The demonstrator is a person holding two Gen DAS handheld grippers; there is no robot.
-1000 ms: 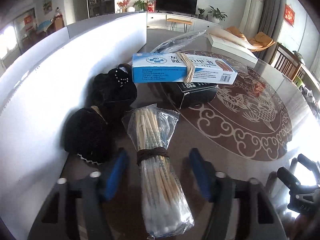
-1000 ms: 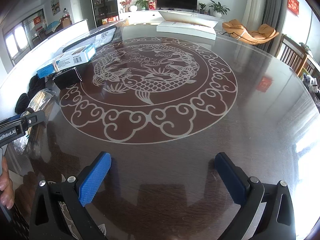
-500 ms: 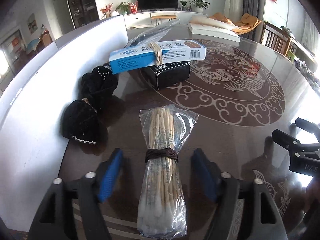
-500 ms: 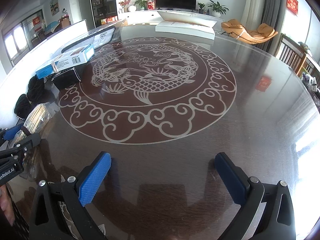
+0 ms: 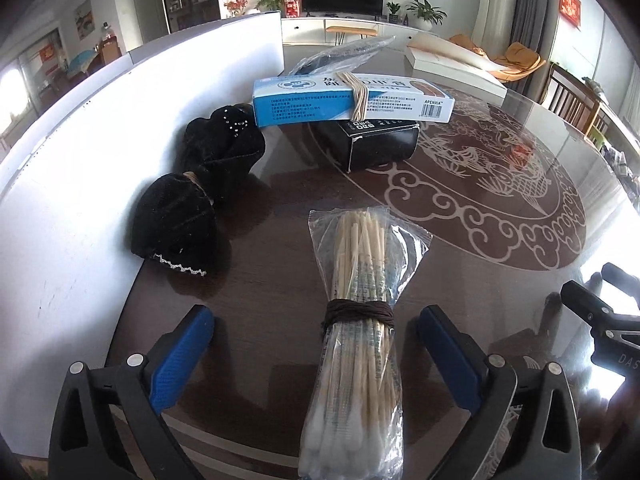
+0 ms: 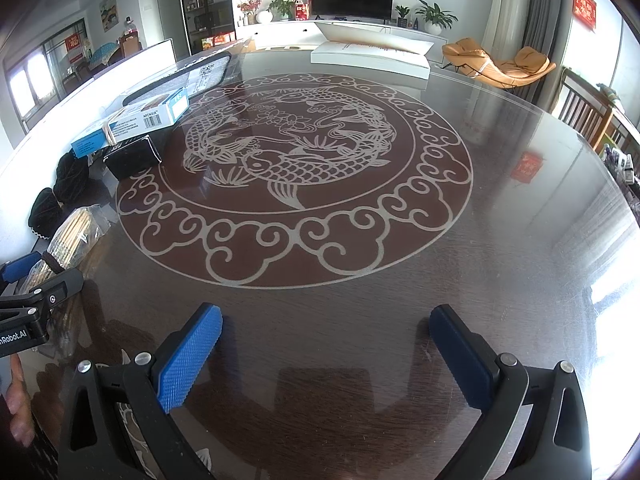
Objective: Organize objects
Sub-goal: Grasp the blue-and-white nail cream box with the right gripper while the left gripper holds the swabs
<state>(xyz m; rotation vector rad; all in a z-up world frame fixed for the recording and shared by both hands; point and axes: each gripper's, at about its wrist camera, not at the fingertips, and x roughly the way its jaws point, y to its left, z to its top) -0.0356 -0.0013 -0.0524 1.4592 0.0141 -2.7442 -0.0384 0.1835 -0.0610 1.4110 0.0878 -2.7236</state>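
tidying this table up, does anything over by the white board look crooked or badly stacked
Yes: the blue box sits askew on the smaller black box, tilted and overhanging at both ends. The swab packet lies flat between the open fingers of the left gripper, untouched. Nothing looks spilled or damaged.

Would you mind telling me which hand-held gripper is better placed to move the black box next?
Probably the left hand-held gripper: open, beside the items, the black box ahead. The right hand-held gripper faces bare table.
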